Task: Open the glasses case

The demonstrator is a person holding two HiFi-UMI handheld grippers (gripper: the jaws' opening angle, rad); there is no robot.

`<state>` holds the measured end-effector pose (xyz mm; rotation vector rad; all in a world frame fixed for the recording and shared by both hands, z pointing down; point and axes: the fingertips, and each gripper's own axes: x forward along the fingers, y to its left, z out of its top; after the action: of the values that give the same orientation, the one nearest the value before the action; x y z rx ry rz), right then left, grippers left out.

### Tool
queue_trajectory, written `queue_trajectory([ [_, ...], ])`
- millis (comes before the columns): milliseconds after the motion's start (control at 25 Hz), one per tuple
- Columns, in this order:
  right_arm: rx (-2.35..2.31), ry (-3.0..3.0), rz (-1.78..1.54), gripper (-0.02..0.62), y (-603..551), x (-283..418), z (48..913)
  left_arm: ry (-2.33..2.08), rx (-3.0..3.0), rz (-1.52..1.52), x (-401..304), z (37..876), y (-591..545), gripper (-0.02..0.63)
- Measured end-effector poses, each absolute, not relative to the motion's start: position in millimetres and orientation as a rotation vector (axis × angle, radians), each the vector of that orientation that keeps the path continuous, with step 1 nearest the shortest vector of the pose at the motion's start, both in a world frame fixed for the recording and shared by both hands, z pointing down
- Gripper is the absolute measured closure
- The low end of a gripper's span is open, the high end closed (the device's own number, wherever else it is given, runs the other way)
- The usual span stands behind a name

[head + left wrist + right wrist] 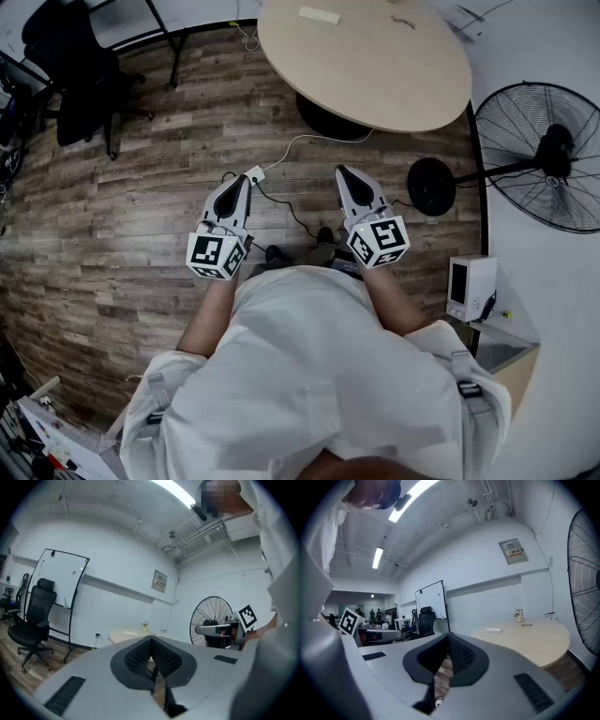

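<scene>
- Head view: task not started. Person stands on the wood floor, short of the round table, with both tools held out level in front of the body.
- left gripper: jaws pressed together, nothing between them; the left gripper view shows the tips meeting with only floor and table behind.
- right gripper: jaws likewise pressed together and empty, confirmed in the right gripper view.
- Likely glasses case: the pale oblong item near the table's far edge, left of centre. It also shows in the right gripper view. Too small to confirm it is the case, or which side is lid or hinge.
- Its long axis runs about left-right in the head view, roughly along the far edge, lying flat. Looks closed, as far as can be judged.
- A small dark thing lies just right of it; cannot tell what it is.
- Left to do, by my reading: everything, meaning approach the table, spread the jaws, steady the case and lift the lid.
- Nearby: pedestal fan at right, office chair at far left.
</scene>
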<state>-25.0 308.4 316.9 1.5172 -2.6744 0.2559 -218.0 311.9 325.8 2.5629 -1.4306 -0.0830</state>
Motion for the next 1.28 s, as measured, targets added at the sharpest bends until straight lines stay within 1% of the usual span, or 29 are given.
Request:
queue_trajectory([
  [320,1.572,-2.638,0.275,0.571,325.3,-28.3,318.4,-1.336,2.602,-0.098,-218.3,317.1,313.0,0.594],
  [520,1.562,-2.677,0.17,0.569,329.4,-30.2,300.0,-1.325,2.617,-0.138,-226.6,308.7,308.1,0.594],
  [680,1.612,-2.662,0.133,0.569,338.0,-23.4,294.2,-1.259,2.664,-0.214,-235.5,304.8,320.2,0.594],
  [880,1.655,-2.612,0.136,0.569,340.8,-10.1,296.2,-1.274,2.638,-0.202,-240.9,313.1,313.8,0.594],
  [1280,1.641,-2.617,0.211,0.569,289.8,4.6,317.6,-1.257,2.619,-0.189,-227.1,317.5,262.3,0.594],
])
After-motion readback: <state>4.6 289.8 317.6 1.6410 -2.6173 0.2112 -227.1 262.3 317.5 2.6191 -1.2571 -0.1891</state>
